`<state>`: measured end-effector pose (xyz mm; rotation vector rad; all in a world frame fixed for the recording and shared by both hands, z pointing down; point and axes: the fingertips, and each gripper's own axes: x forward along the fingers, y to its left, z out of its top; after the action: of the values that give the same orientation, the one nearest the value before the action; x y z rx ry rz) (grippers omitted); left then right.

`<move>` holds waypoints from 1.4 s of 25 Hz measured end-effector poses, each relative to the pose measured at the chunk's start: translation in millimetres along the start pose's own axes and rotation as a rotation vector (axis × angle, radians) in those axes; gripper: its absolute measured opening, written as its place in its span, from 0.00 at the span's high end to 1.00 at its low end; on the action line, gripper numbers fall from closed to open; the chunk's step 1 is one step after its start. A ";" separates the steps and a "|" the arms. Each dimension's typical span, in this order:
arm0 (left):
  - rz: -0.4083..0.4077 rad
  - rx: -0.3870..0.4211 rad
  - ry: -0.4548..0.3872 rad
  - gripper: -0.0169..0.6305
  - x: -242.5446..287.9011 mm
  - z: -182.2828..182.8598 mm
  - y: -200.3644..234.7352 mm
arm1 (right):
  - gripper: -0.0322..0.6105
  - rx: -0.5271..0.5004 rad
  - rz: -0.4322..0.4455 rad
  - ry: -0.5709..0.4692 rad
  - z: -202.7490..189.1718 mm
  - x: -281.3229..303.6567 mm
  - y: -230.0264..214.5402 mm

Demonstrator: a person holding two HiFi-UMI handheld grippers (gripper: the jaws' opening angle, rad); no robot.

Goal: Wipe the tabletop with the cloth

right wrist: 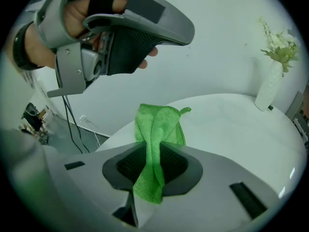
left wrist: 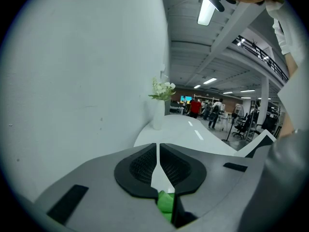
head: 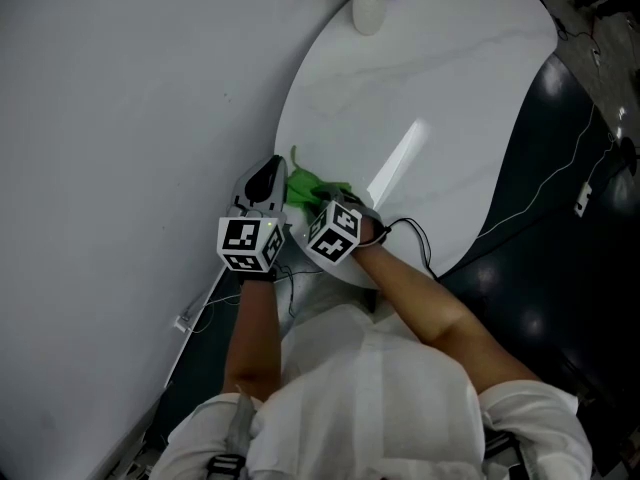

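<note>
A green cloth (head: 306, 186) lies bunched at the near left edge of the white oval tabletop (head: 450, 98). My right gripper (head: 322, 206) is shut on the cloth (right wrist: 159, 124); a fold of it runs between the jaws and hangs out behind them (right wrist: 153, 154). My left gripper (head: 268, 170) is just left of the cloth, above the table edge, jaws shut with only a thin slit between them (left wrist: 158, 151). A scrap of green (left wrist: 166, 203) shows below the base of its jaws. From the right gripper view the left gripper (right wrist: 126, 37) hovers above the cloth, holding nothing.
A white vase with flowers (head: 368, 6) stands at the table's far end, against the grey wall (head: 120, 118). Cables (head: 540, 183) trail over the dark floor right of the table. More cables (head: 205, 303) lie below the near left edge.
</note>
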<state>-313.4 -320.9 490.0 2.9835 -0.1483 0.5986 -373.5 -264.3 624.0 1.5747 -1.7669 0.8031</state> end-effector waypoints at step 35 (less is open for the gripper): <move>-0.033 0.043 0.022 0.93 -1.2 -6.1 -146.9 | 0.84 0.649 -0.473 0.029 -286.1 -206.3 -172.1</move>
<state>-300.0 -174.6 484.3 3.0126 -0.0849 0.6393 -167.7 69.3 642.7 2.2586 -1.0707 1.2093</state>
